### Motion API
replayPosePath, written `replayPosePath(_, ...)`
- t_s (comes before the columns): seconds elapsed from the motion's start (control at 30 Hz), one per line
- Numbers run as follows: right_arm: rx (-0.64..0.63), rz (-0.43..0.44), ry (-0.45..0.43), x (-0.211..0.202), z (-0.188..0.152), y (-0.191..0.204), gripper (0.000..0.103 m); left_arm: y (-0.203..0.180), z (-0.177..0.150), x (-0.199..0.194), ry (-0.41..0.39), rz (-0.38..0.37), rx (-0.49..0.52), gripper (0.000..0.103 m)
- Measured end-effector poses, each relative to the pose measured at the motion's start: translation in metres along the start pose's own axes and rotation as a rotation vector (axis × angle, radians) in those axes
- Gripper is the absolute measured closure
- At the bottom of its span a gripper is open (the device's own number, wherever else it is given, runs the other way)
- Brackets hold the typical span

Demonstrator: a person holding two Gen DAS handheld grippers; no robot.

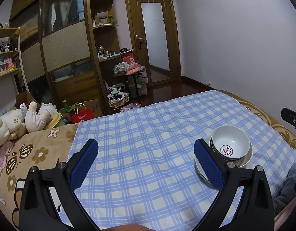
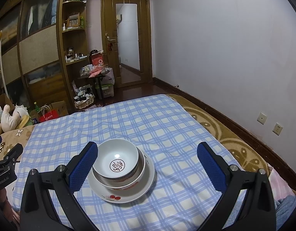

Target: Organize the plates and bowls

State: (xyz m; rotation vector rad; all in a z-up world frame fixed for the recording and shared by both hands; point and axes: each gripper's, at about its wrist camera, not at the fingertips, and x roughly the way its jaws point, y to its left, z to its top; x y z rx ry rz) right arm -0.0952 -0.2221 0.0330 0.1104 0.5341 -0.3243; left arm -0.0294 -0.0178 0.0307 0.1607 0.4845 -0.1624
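A white bowl [image 2: 118, 161] with a round black character mark inside sits nested in a second bowl [image 2: 126, 183], and both rest on a white plate [image 2: 138, 190] with red fruit print. The stack stands on the blue checked cloth [image 2: 167, 134]. My right gripper [image 2: 147, 163] is open and empty, its left finger just beside the stack. In the left wrist view the same stack [image 1: 232, 146] is at the right, partly behind my right finger. My left gripper [image 1: 146, 159] is open and empty above bare cloth [image 1: 140, 134].
The cloth covers a bed with a brown flowered blanket [image 1: 32, 154]. Plush toys [image 1: 17, 123] lie at the bed's left. Beyond the bed's far edge are wardrobes [image 1: 61, 44], a cluttered small table [image 1: 128, 71], a red bag [image 1: 83, 115] and a door [image 1: 153, 38]. A wall [image 2: 224, 48] runs along the right.
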Motion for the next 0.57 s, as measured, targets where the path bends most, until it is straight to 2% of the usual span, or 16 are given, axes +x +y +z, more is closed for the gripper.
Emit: replayPosePath(0.57, 0.001, -0.005, 0.0, 0.0001, 0.001, 0.0011, 0.0, 0.0013, -0.0004, -0.0016, 0.001, 0.0, 0.005, 0.004)
